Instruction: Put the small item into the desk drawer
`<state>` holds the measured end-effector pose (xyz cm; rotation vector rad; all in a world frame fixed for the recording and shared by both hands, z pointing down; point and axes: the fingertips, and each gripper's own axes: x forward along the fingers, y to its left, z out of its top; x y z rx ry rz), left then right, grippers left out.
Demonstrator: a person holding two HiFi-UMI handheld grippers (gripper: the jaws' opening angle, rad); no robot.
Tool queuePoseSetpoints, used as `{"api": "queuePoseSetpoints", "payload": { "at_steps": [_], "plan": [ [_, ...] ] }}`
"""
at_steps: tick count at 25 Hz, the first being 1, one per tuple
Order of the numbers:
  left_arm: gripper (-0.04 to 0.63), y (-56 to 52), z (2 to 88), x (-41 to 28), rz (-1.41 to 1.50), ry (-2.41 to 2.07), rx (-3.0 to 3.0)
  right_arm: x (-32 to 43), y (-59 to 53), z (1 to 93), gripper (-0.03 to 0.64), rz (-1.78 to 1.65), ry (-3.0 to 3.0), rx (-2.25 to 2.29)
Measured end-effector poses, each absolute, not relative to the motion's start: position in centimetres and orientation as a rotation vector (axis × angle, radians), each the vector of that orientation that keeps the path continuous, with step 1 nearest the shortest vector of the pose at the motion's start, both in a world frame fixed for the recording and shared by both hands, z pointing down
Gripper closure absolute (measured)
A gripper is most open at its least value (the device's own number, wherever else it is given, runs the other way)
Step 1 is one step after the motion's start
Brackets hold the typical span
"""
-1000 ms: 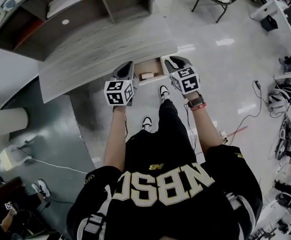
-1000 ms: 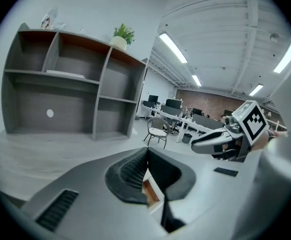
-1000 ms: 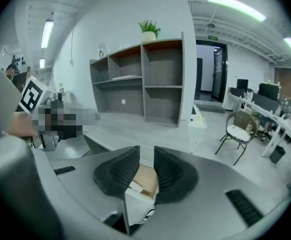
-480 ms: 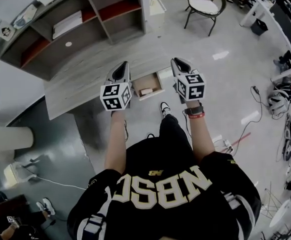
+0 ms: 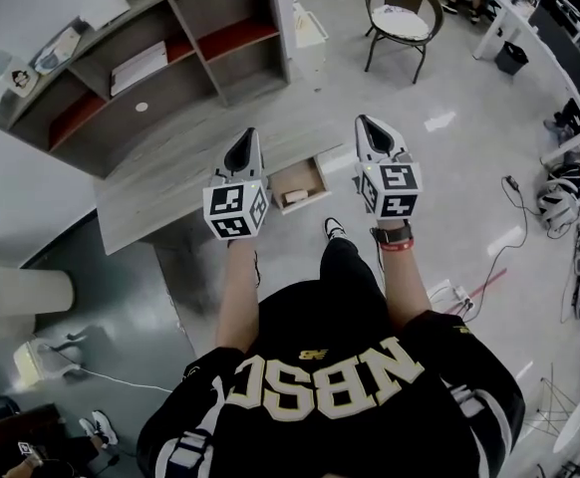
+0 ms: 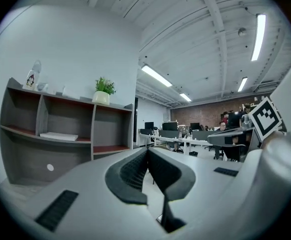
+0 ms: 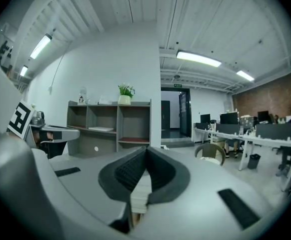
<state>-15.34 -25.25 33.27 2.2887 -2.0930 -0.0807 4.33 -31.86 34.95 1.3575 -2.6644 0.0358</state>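
- The left forearm (image 5: 235,287) and right forearm (image 5: 400,282) reach straight out toward 12 o'clock, side by side, holding both tools high above the desk and roughly level.
- The left gripper (image 5: 247,139) sits at about 11 o'clock, its jaws clenched together on nothing.
- The right gripper (image 5: 368,132) sits at about 1 o'clock; its jaws have just been closing and now meet, with nothing between them.
- Below and between the two tools, the desk drawer (image 5: 322,179) stands pulled open.
- The small item (image 5: 295,197) lies inside it, toward the 6 o'clock end, so the placing looks done.
- At most, pushing the drawer back into the desk (image 5: 170,172) remains.
- The shelf unit (image 5: 170,63) stands beyond at 11 o'clock.
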Motion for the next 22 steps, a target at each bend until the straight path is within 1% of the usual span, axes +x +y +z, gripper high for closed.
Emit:
{"api": "queuePoseSetpoints", "payload": {
  "at_steps": [11,22],
  "plan": [
    [0.58,-23.8,32.9,-15.3,-0.119,-2.105,2.29,2.5,-30.2,34.4,0.609,0.077,-2.74,1.28],
    [0.58,-24.6,36.2,-16.9,-0.056,-2.094,2.238,-0.5,-31.0,38.2,0.609,0.137,-2.742,1.151]
  ]
}}
